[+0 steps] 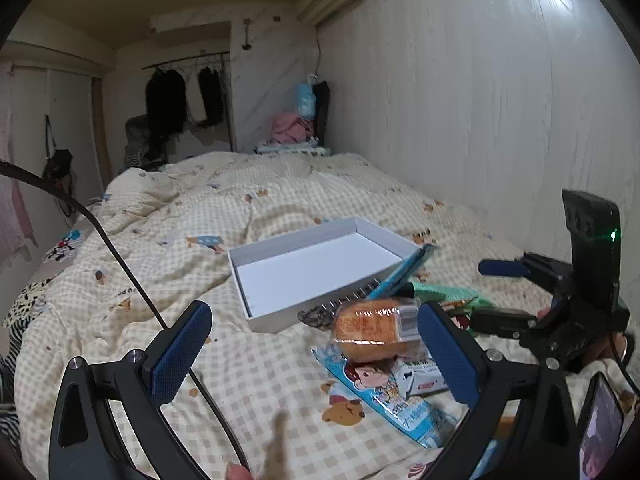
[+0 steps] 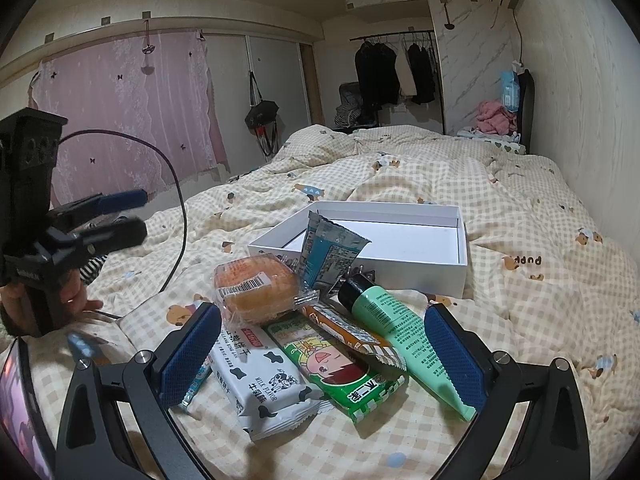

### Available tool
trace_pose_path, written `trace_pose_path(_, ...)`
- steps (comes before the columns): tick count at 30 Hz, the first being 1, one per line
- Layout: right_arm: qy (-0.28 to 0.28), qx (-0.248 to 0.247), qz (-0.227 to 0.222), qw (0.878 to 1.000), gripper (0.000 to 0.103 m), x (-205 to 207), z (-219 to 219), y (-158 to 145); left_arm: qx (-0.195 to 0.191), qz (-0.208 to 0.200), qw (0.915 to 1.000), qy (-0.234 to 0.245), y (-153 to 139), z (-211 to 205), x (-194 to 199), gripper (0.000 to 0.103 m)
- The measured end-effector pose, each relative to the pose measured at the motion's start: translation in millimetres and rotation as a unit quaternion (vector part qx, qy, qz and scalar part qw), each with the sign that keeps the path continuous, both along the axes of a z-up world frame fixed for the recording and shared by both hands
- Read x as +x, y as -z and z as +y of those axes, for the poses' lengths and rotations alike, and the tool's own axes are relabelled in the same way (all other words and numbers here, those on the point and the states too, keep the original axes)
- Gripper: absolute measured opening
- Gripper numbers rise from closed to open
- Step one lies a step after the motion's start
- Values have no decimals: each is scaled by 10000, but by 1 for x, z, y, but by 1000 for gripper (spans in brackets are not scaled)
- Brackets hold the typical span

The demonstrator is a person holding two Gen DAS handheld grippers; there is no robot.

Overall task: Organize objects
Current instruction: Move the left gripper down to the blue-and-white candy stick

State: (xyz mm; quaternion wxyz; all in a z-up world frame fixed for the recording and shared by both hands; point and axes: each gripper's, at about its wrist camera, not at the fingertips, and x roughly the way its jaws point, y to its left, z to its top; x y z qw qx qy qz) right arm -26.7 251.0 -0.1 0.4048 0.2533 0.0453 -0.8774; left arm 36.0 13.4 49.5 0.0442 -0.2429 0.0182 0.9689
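An empty white box point(image 2: 424, 276) lies open on the checked quilt point(image 2: 520, 208). In front of it is a heap of items: a wrapped bun point(image 2: 256, 288), a white milk-biscuit pack point(image 2: 264, 384), a green snack pack point(image 2: 340, 364), an orange packet point(image 2: 348, 332), a mint-green tube point(image 2: 404, 332) and a blue-grey sachet point(image 2: 328, 252). My right gripper point(image 2: 324, 356) hovers open over the heap, its pads touching nothing. My left gripper point(image 1: 316, 354) is open too, left of the bun point(image 1: 372, 332) and a blue cartoon packet point(image 1: 396, 400), near the box point(image 1: 312, 268).
Each gripper shows in the other's view: the right gripper point(image 1: 490, 292) and the left gripper point(image 2: 132, 216), held by a hand. A black cable point(image 1: 120, 260) trails across the quilt. The wall point(image 1: 480, 120) runs along the bed's right side. Clothes point(image 2: 494, 116) are piled at the far end.
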Motion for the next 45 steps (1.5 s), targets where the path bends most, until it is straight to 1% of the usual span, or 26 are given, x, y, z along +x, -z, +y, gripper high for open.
trace_pose_path(3, -9, 9, -16, 10000, 102, -1, 0, 1, 57, -30, 9995, -318, 3, -2, -1, 103)
trace_pose_path(5, -11, 23, -13, 10000, 102, 0, 0, 1, 305, -226, 9990, -217, 13, -5, -5, 103)
trace_pose_path(6, -10, 27, -11, 10000, 102, 0, 0, 0, 357, -337, 9985, -228, 18, -5, -7, 103)
trace_pose_path(8, -9, 19, -13, 10000, 102, 0, 0, 0, 334, -583, 9973, -303, 26, -4, -14, 103)
trace_pose_path(10, -9, 21, -13, 10000, 102, 0, 0, 0, 430, -763, 9959, -221, 30, -5, -18, 102)
trace_pose_path(12, -13, 17, -15, 10000, 102, 0, 0, 0, 577, -845, 9947, -118, 33, -7, -19, 99)
trace_pose_path(15, -15, 11, -18, 10000, 102, 1, 0, 0, 843, -1069, 9907, -83, 41, -13, -20, 80)
trace_pose_path(16, -16, 11, -20, 10000, 102, 1, 0, 0, 919, -1148, 9890, -174, 44, -16, -22, 70)
trace_pose_path(17, -15, 15, -19, 10000, 102, 1, 0, 0, 1016, -1211, 9873, -179, 47, -20, -24, 66)
trace_pose_path(19, -17, 16, -16, 10000, 102, 1, 0, 0, 1242, -1293, 9838, -89, 51, -25, -24, 62)
trace_pose_path(23, -26, 29, -15, 10000, 102, 1, 0, 0, 1305, -1373, 9819, 47, 52, -22, -23, 61)
trace_pose_path(27, -25, 27, -19, 10000, 102, 1, -1, 0, 1089, -1506, 9826, -24, 54, -15, -26, 62)
trace_pose_path(29, -25, 29, -25, 10000, 102, 2, -1, 0, 1109, -1533, 9819, -19, 55, -16, -28, 68)
trace_pose_path(34, -26, 31, -31, 10000, 102, 1, -1, 0, 1119, -1577, 9811, -55, 56, -17, -29, 78)
trace_pose_path(39, -25, 41, -38, 10000, 102, 2, -2, 0, 1050, -1638, 9809, -12, 57, -14, -30, 78)
trace_pose_path(42, -25, 43, -42, 10000, 102, 2, -2, 0, 1080, -1737, 9787, 192, 59, -10, -33, 78)
trace_pose_path(44, -26, 44, -42, 10000, 102, 2, -2, 0, 1120, -1922, 9738, 483, 63, -4, -37, 78)
trace_pose_path(45, -26, 46, -42, 10000, 102, 2, -2, 0, 1066, -2052, 9713, 556, 66, 0, -40, 78)
